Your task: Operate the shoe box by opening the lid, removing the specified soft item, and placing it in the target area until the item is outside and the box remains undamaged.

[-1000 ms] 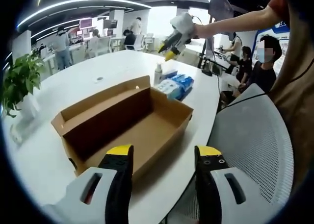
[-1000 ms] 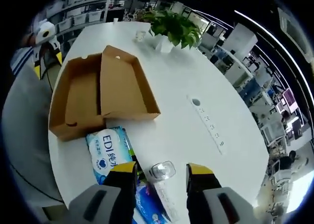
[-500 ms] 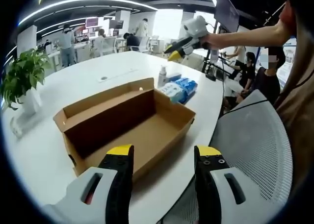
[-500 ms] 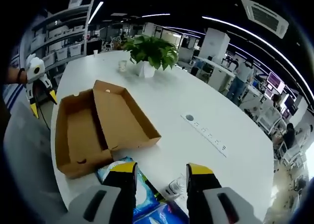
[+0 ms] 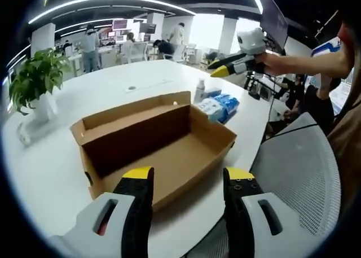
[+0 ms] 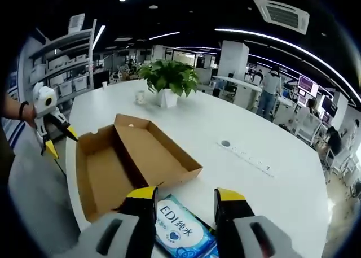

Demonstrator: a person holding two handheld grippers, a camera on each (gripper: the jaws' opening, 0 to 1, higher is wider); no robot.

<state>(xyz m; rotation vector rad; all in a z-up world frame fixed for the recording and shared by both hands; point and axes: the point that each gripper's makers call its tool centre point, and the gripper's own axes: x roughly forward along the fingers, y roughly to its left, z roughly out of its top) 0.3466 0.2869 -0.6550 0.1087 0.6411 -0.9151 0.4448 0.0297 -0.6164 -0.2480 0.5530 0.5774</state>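
The box (image 5: 155,148) lies open and empty on the table (image 5: 53,173), just ahead of the left gripper (image 5: 186,182), whose fingers are spread on nothing. The right gripper (image 6: 183,199), fingers also spread and bare, hangs over the wipes (image 6: 181,231), box beyond-left

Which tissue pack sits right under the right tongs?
The blue pack printed EDI, lying flat between the right tongs' jaws, just past the open shoe box; the other packs lie farther along.
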